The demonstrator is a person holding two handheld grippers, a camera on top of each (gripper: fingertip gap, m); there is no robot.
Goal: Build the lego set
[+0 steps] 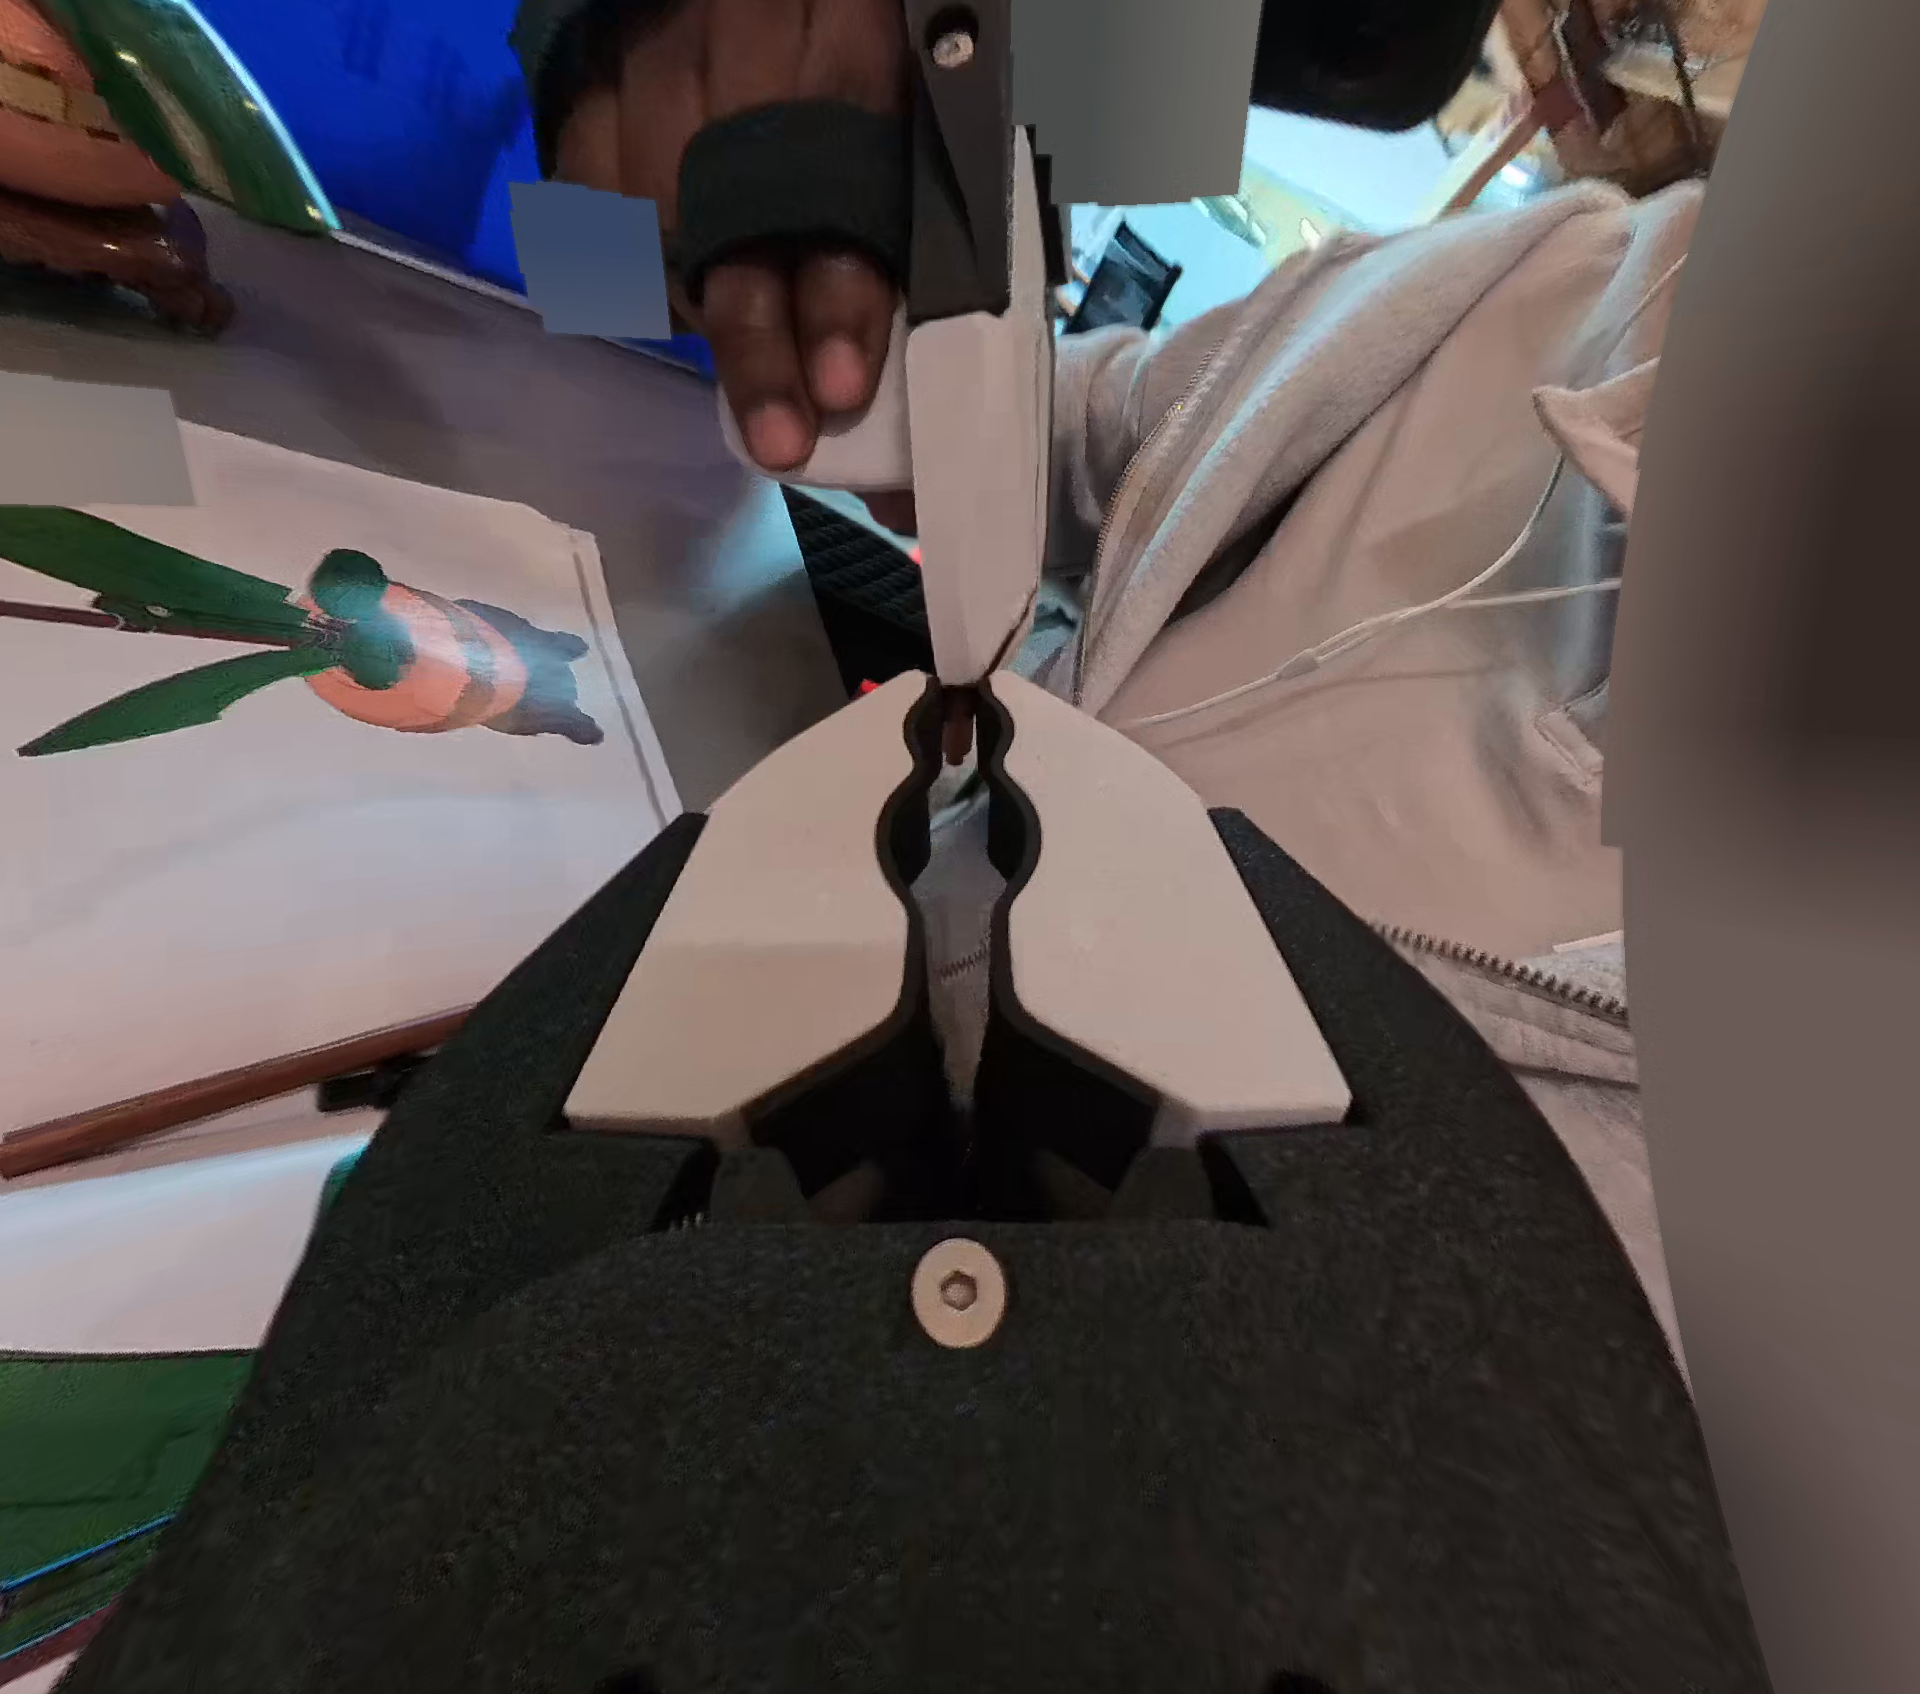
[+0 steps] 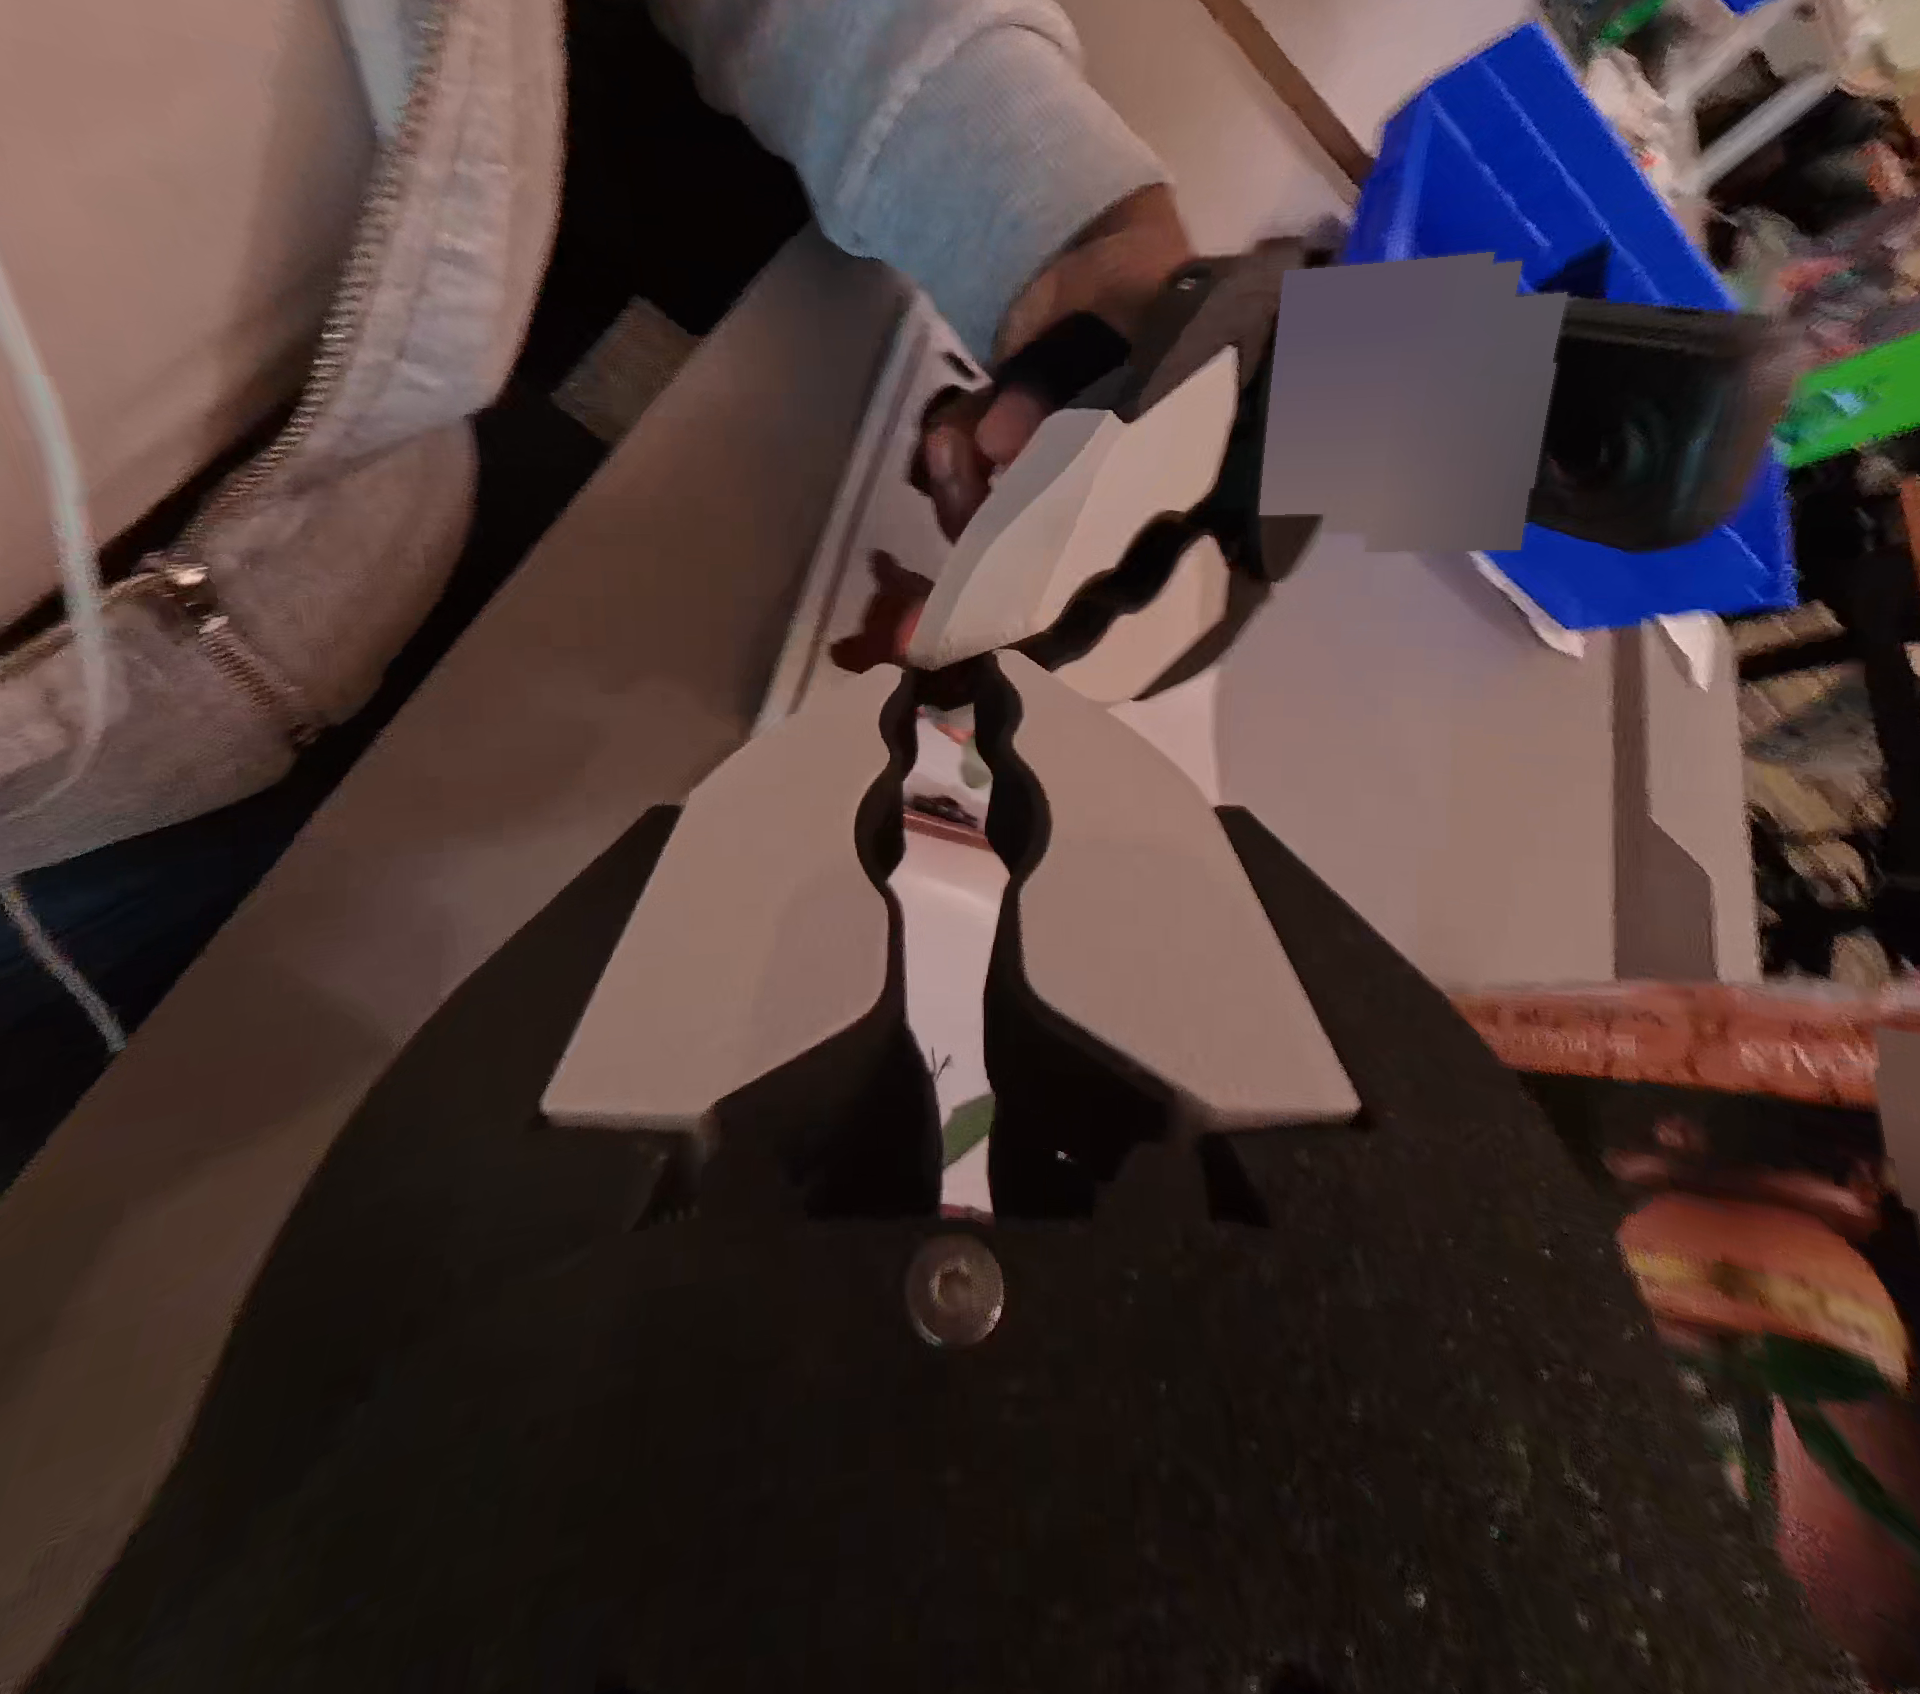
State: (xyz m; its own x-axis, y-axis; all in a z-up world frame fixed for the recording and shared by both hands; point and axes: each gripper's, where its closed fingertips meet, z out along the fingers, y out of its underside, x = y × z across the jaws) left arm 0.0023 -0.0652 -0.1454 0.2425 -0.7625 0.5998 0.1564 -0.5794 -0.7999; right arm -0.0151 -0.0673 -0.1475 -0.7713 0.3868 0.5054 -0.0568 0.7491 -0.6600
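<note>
My left gripper (image 1: 956,699) is shut on a small dark brown lego piece (image 1: 956,735), held up in the air in front of a person in a grey hoodie. My right gripper (image 1: 971,668) comes down from above, held by a hand, and its tips touch the left tips. In the right wrist view, my right gripper (image 2: 948,688) is nearly shut, with something dark between its tips. The left gripper (image 2: 940,657) meets it from the upper right. The brown piece (image 2: 878,636) sticks out to the left of that meeting point. How the piece sits between the tips is hidden.
An open instruction booklet (image 1: 312,813) lies on the table at left, with a long brown rod (image 1: 208,1094) by its near edge. Blue bins (image 1: 364,34) (image 2: 1538,190) stand at the back. A printed lego box (image 2: 1714,1281) lies at lower right. The white table edge (image 2: 623,605) runs diagonally. The tips of both grippers are at nearly the same place.
</note>
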